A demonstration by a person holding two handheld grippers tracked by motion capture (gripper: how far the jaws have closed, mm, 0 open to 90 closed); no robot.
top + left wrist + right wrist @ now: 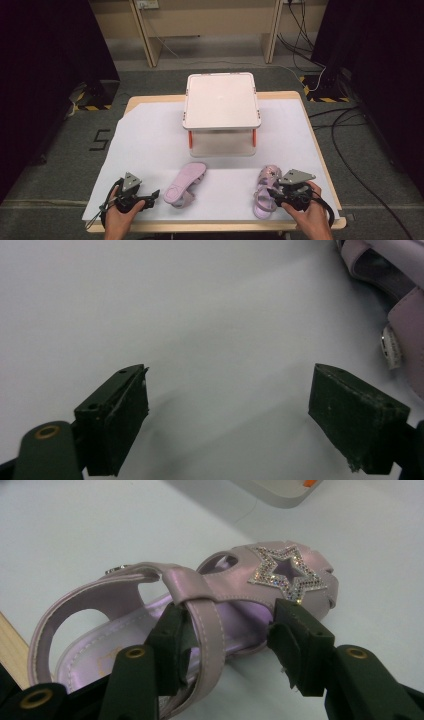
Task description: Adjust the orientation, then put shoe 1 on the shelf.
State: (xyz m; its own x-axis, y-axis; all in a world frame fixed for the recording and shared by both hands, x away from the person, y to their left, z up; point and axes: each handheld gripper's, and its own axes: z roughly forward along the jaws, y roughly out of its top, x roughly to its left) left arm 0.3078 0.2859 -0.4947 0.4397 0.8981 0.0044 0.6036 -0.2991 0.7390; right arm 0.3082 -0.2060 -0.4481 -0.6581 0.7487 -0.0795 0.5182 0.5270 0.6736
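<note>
A: Where's the glossy lilac strapped sandal with the glittery star (287, 572)?
B: Near right of the white surface (150, 135), between the right gripper (225, 630)'s half-closed jaws.
A: Left gripper (227, 415)?
B: Spread wide, empty.

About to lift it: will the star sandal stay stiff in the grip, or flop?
The star sandal looks small, so probably light. Its thin straps likely flex, while the sole probably stays stiff. Gripped off-centre by the right hand-held gripper, it may tilt.
</note>
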